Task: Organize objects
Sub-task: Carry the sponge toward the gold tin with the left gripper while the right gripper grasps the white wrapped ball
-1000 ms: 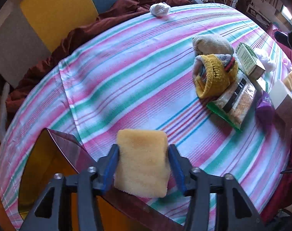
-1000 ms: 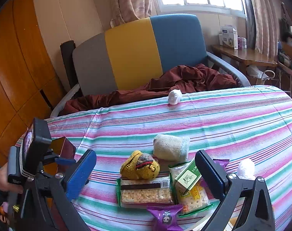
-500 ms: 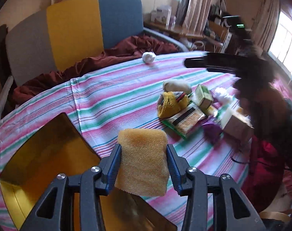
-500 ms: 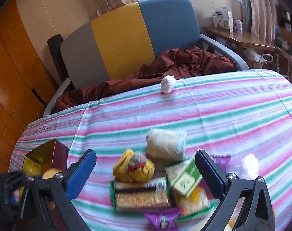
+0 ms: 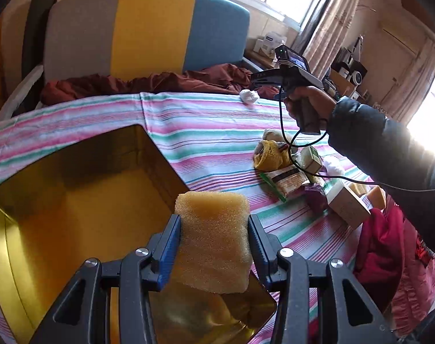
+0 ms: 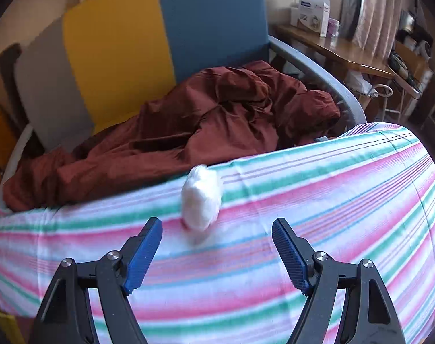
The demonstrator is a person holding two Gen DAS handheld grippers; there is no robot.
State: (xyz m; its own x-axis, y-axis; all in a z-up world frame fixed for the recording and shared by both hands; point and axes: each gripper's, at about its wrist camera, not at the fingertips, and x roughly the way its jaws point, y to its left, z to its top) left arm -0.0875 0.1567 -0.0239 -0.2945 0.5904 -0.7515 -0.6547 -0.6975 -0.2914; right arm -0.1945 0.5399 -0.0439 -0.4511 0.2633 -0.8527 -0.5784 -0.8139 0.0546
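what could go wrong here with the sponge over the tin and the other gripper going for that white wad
The yellow sponge hangs over the gold tin's near corner, so a release may drop it on the rim.
The white wad lies beyond the right gripper, whose jaws are closing; they may shut short of it.
The wad sits near the table edge and could be nudged off.

My left gripper (image 5: 214, 243) clamps the yellow sponge (image 5: 213, 238) above the near right corner of the gold tin (image 5: 74, 200).
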